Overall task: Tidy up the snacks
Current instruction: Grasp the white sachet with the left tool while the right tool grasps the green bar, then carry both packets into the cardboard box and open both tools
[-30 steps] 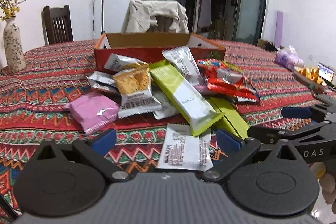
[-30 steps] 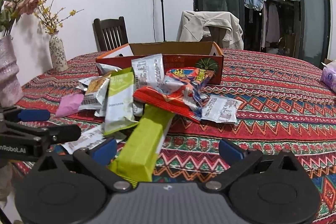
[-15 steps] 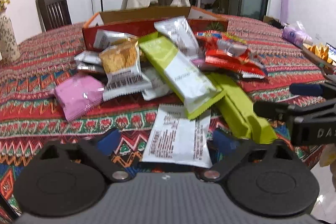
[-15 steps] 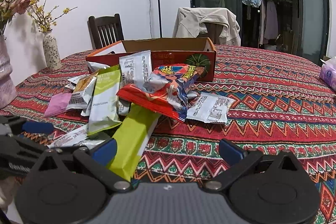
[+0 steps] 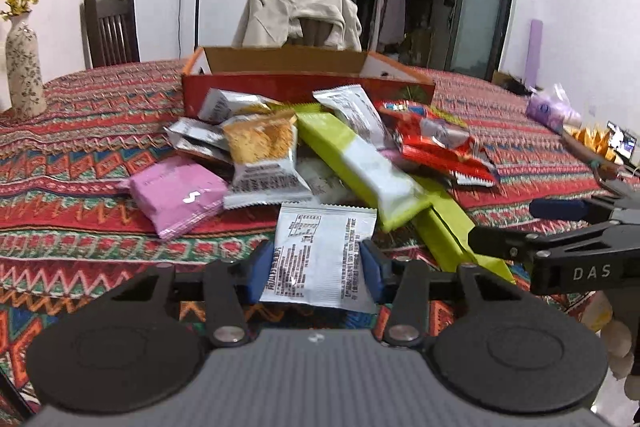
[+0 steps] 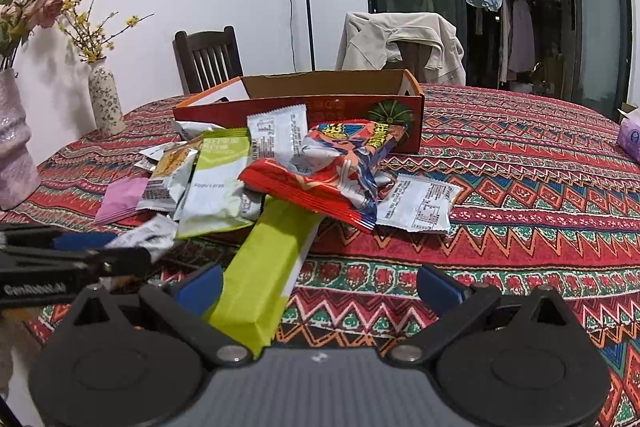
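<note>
At the table's near edge: left gripper [image 5: 318, 269] closing around a white sachet [image 5: 320, 257].
Right gripper [image 6: 318, 283] is sitting wide apart, gripping nothing, over the green bar [image 6: 264, 267]; snack pile [image 5: 320, 155] is lying before the cardboard box [image 5: 308, 83].

I noted a patterned tablecloth [image 6: 520, 155] carrying a red box [image 6: 320, 107], heaped snacks [image 6: 280, 167], a pink packet [image 5: 176, 195] and a vase [image 5: 24, 67].
</note>
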Demonstrator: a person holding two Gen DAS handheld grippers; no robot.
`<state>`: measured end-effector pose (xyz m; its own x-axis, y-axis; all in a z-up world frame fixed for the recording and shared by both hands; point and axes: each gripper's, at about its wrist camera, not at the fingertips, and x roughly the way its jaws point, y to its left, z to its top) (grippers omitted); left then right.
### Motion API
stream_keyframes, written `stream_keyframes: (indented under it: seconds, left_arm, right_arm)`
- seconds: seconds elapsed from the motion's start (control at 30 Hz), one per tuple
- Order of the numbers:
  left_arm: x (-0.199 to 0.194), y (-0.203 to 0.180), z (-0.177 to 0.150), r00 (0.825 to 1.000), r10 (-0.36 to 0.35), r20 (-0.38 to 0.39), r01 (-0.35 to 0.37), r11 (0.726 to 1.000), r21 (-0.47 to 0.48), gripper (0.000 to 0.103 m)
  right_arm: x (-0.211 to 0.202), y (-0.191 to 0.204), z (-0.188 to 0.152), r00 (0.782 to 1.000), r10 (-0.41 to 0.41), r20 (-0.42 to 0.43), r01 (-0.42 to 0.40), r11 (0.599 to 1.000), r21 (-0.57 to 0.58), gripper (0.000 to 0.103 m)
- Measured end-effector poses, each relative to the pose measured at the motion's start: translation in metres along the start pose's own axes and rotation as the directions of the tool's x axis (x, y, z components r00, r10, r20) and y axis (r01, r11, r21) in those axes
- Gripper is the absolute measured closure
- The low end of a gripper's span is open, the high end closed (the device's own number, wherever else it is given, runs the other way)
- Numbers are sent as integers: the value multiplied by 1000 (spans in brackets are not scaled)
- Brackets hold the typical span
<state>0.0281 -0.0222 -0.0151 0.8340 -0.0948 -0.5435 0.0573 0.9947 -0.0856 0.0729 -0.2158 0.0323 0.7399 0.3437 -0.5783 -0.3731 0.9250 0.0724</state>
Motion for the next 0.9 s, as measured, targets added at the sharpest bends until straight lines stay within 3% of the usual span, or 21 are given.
stream_keyframes:
  seconds: [0.27, 0.5, 0.67, 0.73, 0.8, 0.9]
  left_arm:
    - [-15, 15, 6, 997, 29, 74, -27, 999, -26, 55]
    - [-18, 22, 12, 993, 39, 114, -36, 999, -31, 54]
    - [-16, 29, 17, 990, 52, 130, -47, 998, -44, 54]
    - [-15, 31, 19, 989, 53, 134, -47, 998, -48, 54]
    - [-14, 33, 21, 989, 55, 139, -48, 998, -51, 54]
    - [-13, 34, 22, 988, 55, 145, -47, 997, -57, 54]
  right_arm:
    - [13, 18, 4, 999, -25, -30, 25, 999, -27, 0]
    - [29, 32, 9, 991, -119, -62, 114, 990, -78, 11]
    - [34, 30, 9, 990, -126, -66, 119, 988, -94, 19]
    - [38, 27, 11, 992, -109, -58, 104, 991, -80, 28]
    - [41, 24, 14, 996, -75, -55, 71, 995, -68, 45]
    - [44, 24, 16, 997, -42, -57, 39, 997, -60, 60]
